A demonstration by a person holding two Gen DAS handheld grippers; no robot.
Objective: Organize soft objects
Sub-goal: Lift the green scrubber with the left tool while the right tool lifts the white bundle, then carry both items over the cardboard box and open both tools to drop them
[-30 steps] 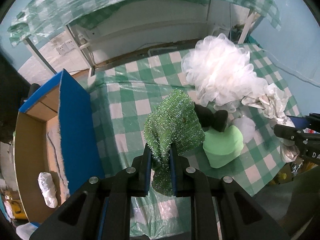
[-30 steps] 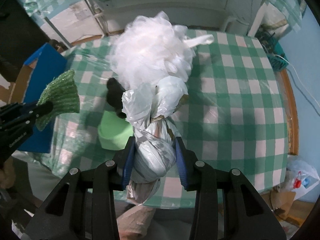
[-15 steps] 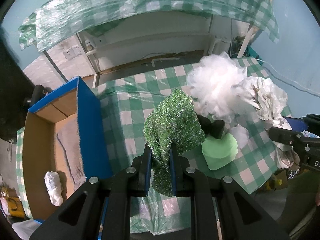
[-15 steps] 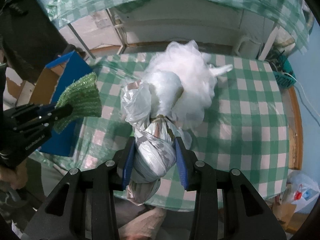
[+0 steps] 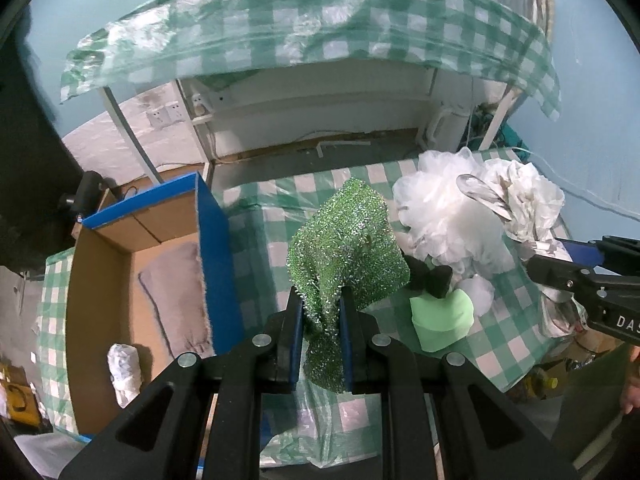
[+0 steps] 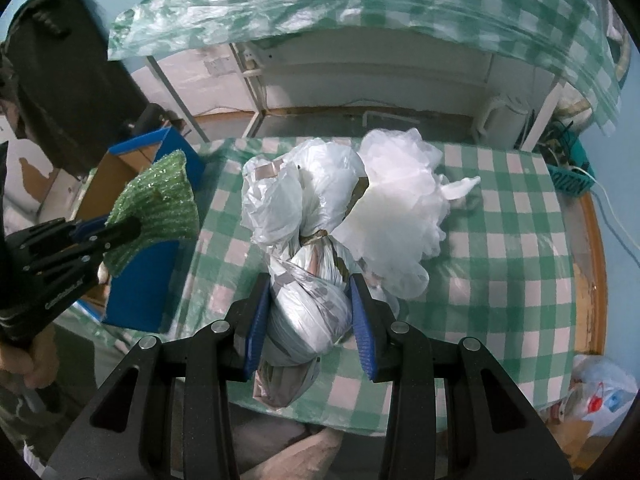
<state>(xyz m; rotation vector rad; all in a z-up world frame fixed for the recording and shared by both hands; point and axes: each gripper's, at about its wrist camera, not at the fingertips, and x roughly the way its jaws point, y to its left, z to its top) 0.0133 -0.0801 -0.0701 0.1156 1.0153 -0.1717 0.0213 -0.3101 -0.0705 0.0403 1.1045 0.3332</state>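
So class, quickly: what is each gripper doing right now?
Left gripper: shut on the green scrubber cloth.
Right gripper: shut on the tied plastic bag bundle.

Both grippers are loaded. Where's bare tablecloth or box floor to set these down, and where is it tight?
Free: the checked tablecloth right of the white mesh pouf, out to the table's edge, and the strip between the blue cardboard box and the green heart sponge. The box floor is bare along its left wall. Crowded: around the pouf, sponge and black item.

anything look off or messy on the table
Mostly tidy. The clear plastic sheet over the checked tablecloth is wrinkled and bunched at the near edge. Nothing spilled or damaged shows.
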